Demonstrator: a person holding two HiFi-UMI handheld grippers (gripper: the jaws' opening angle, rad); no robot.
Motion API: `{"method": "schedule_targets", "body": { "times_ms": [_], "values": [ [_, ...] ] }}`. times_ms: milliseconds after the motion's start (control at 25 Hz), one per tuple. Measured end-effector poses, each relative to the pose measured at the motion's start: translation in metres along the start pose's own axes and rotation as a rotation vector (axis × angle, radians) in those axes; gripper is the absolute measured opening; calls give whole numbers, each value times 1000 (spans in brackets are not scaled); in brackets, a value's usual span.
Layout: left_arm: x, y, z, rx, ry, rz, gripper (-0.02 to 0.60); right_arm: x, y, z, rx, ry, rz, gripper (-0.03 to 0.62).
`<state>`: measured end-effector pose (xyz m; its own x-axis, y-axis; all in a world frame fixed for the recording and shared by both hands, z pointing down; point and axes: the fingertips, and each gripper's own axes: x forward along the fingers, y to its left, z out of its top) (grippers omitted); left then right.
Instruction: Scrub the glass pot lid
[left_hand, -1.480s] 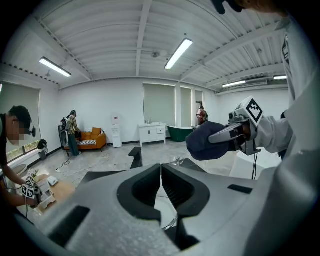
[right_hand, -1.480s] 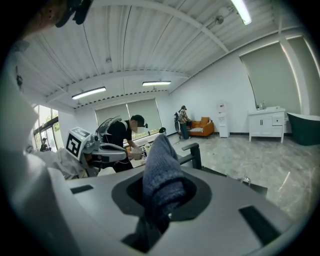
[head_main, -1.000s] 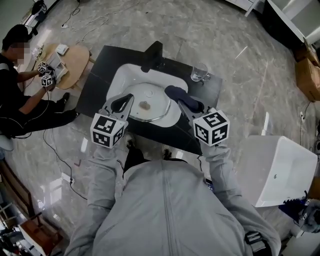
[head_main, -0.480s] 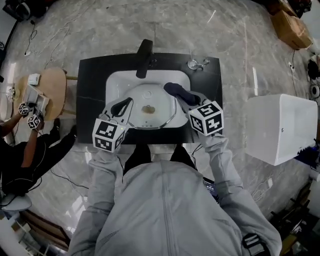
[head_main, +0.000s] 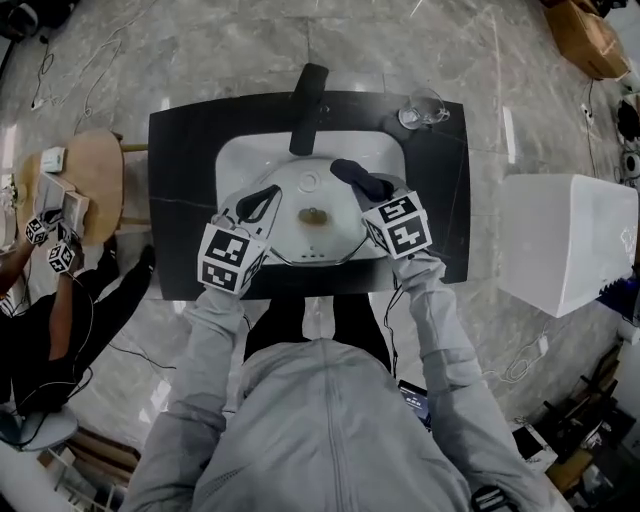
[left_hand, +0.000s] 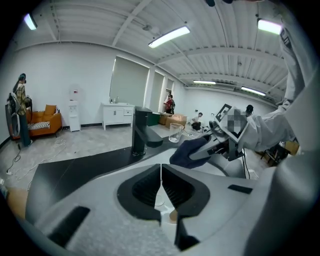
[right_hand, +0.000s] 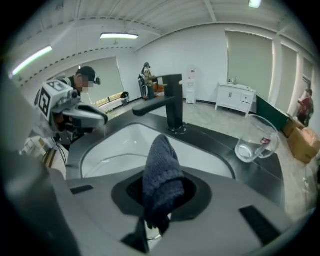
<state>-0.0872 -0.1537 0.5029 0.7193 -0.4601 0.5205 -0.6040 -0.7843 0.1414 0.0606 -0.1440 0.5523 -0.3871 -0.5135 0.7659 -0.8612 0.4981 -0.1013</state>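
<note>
Lid (head_main: 318, 240) in sink (head_main: 238, 158), brown stain (head_main: 312, 214) on it. Left claw (head_main: 262, 203) clenched on lid rim, right claw (head_main: 374, 192) grasping cloth (head_main: 355, 178). Scrub looks barely begun; next press cloth onto stain

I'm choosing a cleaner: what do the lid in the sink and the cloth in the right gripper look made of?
The lid looks like clear glass with a shiny rim, likely metal: the white sink shows through. The cloth looks like knitted fabric, dark blue, matte, with visible ribbing; fibre unclear.
</note>
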Motion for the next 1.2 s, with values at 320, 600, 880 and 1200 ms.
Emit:
{"method": "schedule_targets", "body": {
  "times_ms": [320,600,880,1200],
  "values": [
    [17,18,-17,-9,-10,16,29,79,-13,-40,-63,198,3,66],
    [24,28,-37,-73,19,35,29,120,-16,-56,-135,290,-29,66],
    [23,44,-41,-104,22,52,29,151,-13,-56,-166,280,-54,67],
    [5,58,-49,-140,18,86,29,168,12,-46,-130,252,-5,67]
  ]
}}
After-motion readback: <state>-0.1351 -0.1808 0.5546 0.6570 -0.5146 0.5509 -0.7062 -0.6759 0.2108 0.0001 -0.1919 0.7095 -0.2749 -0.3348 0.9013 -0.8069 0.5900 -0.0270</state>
